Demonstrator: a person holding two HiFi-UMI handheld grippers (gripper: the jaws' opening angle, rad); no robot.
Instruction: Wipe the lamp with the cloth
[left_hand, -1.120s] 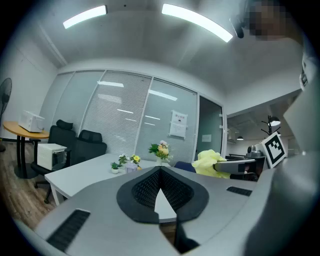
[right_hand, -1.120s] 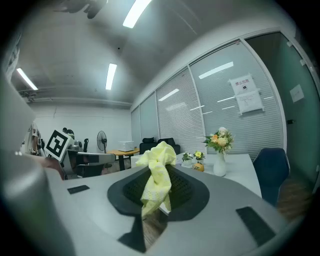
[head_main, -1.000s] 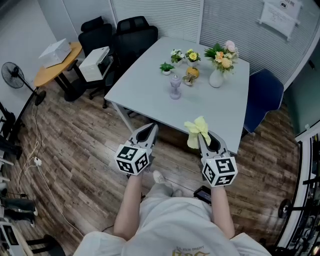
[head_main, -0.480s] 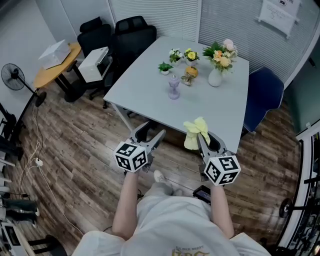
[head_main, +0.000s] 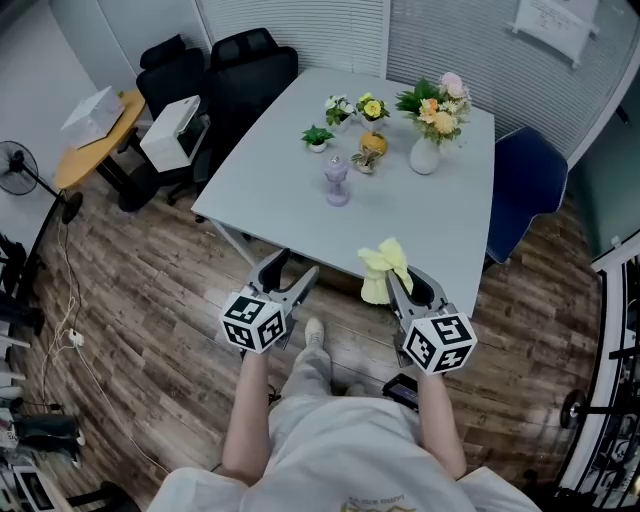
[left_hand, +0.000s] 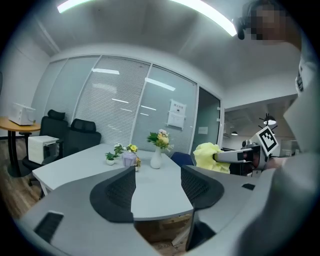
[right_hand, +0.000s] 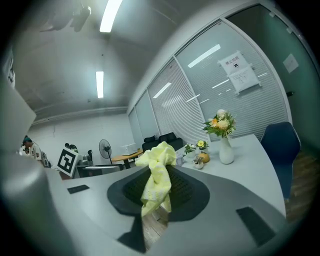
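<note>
The lamp (head_main: 337, 182), small and pale purple, stands near the middle of the grey table (head_main: 280, 200); the left gripper view shows the lamp (left_hand: 129, 159) far ahead. Both grippers hang short of the table's near edge, over the wooden floor. My left gripper (head_main: 290, 268) is open; its jaws have just been opening and nothing is between them (left_hand: 157, 172). To its right, my right gripper (head_main: 400, 282) is shut on a crumpled yellow cloth (head_main: 384, 262), which bunches up above the jaws and drapes down between them (right_hand: 157, 175).
A white vase of flowers (head_main: 428, 150) and small potted plants (head_main: 318, 137) stand behind the lamp. Black chairs (head_main: 240, 70) and a white printer (head_main: 175, 130) are at the table's left, a blue chair (head_main: 525, 190) at its right. A fan (head_main: 15, 165) stands far left.
The left gripper's jaws went from shut to open. Both grippers shifted slightly left and lower in the picture, and the table now sits a bit farther from them. The cloth stays gripped.
</note>
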